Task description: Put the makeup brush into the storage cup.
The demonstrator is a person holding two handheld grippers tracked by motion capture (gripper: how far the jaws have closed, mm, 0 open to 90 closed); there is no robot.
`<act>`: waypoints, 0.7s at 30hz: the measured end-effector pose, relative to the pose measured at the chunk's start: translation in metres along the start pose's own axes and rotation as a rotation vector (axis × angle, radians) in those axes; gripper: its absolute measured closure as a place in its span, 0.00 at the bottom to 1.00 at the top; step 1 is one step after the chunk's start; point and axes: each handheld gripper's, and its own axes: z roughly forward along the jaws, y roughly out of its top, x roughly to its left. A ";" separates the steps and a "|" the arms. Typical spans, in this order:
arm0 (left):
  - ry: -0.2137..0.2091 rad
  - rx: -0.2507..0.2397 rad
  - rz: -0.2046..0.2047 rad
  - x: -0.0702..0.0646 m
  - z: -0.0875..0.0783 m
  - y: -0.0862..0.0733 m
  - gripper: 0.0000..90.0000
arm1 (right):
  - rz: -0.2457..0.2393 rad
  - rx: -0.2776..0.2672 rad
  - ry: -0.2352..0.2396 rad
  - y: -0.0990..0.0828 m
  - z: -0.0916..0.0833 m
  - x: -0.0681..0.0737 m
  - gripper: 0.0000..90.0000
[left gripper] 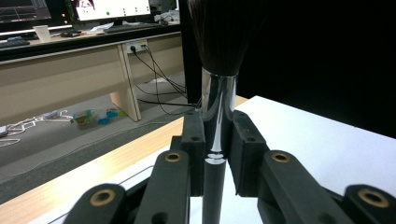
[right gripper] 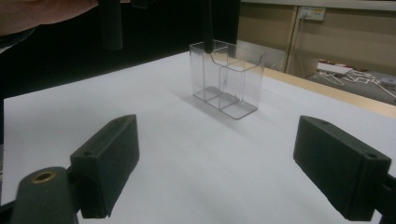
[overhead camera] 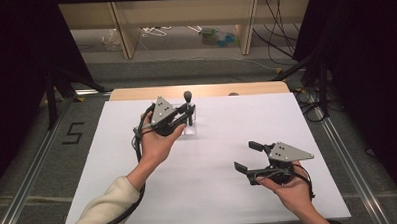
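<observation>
While the left gripper clamps the brush upright over the clear holder (likely for insertion), the right gripper waits, jaws spread.

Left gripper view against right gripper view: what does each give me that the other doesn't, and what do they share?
Left gripper view alone: the left gripper shut on the makeup brush, pads clamped where the chrome ferrule meets the black handle, dark bristles upright above.

Right gripper view alone: the clear plastic organizer standing on the table with its compartments showing, framed by the right gripper with its jaws wide open and nothing between them.

Both: the white tabletop with its wooden far edge, and the room's wooden furniture beyond.
</observation>
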 end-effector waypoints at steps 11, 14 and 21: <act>0.013 -0.006 0.006 0.006 0.002 0.004 0.86 | -0.001 -0.001 -0.004 0.000 0.000 0.000 0.17; 0.016 -0.010 0.006 0.007 0.003 0.005 0.86 | -0.005 0.001 -0.013 -0.001 -0.002 -0.001 0.17; 0.015 -0.006 0.016 0.008 0.005 0.007 0.86 | 0.005 -0.020 -0.018 -0.002 -0.004 -0.002 0.17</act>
